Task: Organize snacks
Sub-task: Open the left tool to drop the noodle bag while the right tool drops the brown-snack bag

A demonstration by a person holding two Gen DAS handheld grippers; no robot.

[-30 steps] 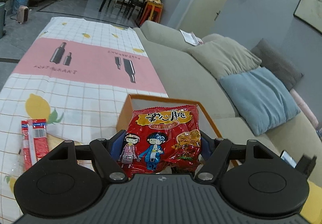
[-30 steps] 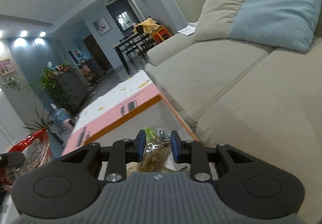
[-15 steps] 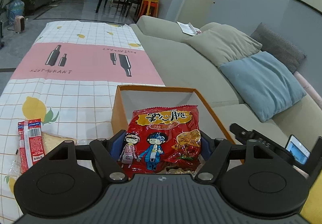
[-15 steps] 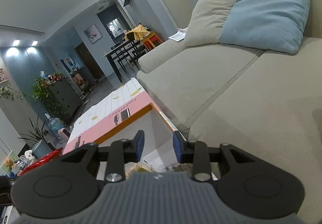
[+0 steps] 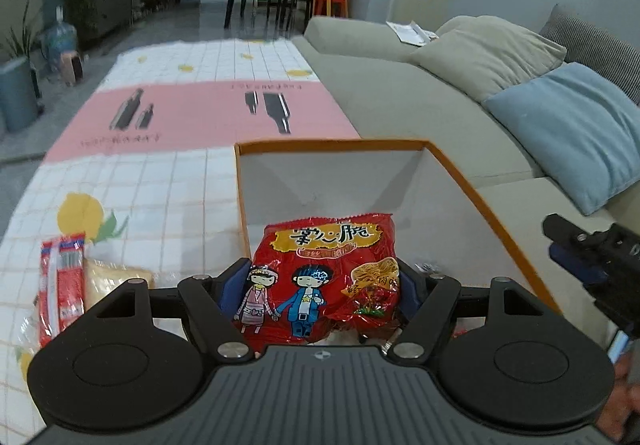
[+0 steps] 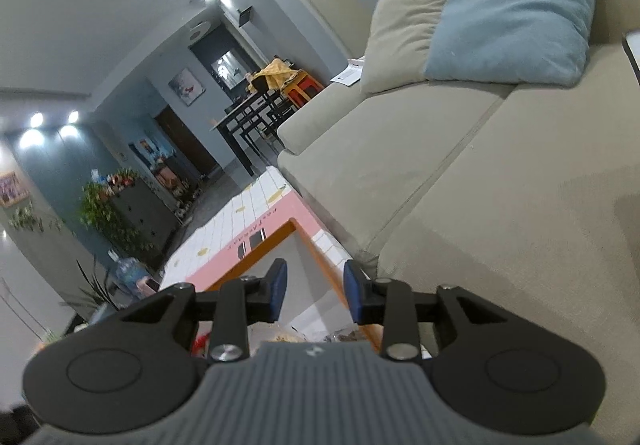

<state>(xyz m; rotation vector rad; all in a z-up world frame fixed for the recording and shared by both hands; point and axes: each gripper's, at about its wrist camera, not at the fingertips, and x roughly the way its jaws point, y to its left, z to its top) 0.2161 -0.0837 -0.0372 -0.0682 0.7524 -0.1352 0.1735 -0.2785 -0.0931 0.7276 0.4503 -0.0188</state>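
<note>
A red noodle-snack packet (image 5: 320, 245) with two cartoon figures is clamped between my left gripper's (image 5: 322, 279) blue pads. It hangs over the near part of an open white box with an orange rim (image 5: 332, 143). In the left wrist view my right gripper (image 5: 576, 249) shows at the box's right side. In its own view the right gripper (image 6: 316, 285) stands open with nothing between its fingers, above the box's right wall (image 6: 320, 253). Loose snack packets (image 6: 316, 335) lie in the box just below it.
The box stands on a checked tablecloth with a pink band (image 5: 180, 117). A red-and-white packet (image 5: 62, 277) and a pale yellow bag (image 5: 112, 281) lie left of the box. A beige sofa (image 5: 400, 85) with a blue cushion (image 5: 572, 125) runs along the right.
My left gripper has carried the red packet forward over the box and tipped downward. My right gripper let go of a green-brown snack packet, opened and rolled.
</note>
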